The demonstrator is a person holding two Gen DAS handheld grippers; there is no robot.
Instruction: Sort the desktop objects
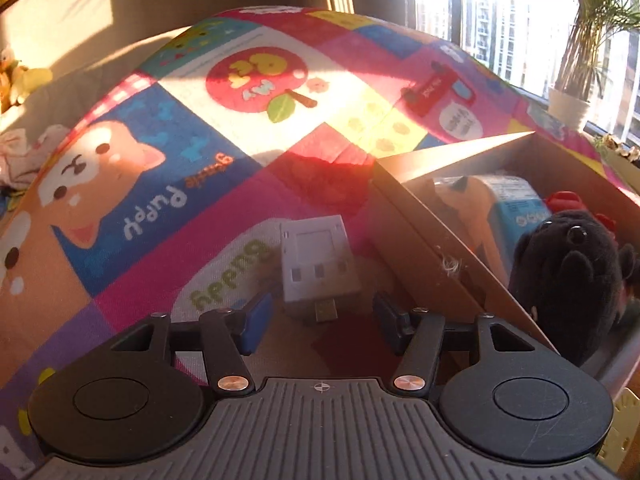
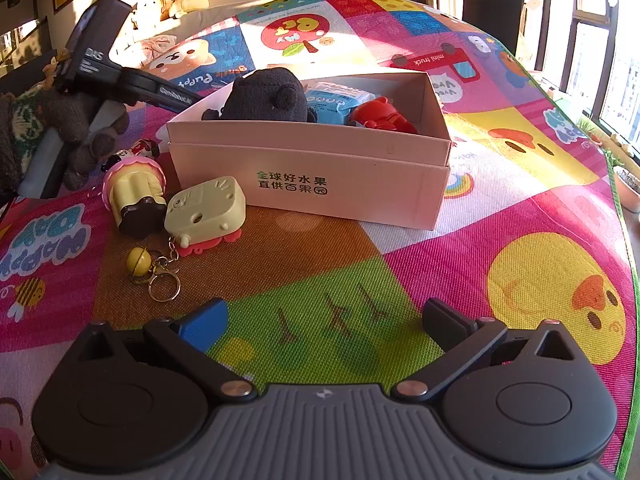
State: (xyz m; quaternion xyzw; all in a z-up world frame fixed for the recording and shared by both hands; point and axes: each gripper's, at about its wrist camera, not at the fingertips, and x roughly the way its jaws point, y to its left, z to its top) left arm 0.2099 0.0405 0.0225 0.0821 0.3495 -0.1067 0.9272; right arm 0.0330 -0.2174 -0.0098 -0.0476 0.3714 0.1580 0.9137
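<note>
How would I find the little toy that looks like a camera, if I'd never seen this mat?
Start at the white cardboard box with green and black printing, standing on the colourful cartoon play mat. Just outside its left front corner lies the pale green plastic camera-shaped toy on a red base. Unlike the pink-hatted doll figure beside it, it is boxy, and a chain links it to a yellow bell.

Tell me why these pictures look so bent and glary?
Left wrist view: low sun through the window blows out the sky and washes the mat; the box interior sits in shadow. Right wrist view: fisheye lens bulges the mat; lighting is more even.
</note>
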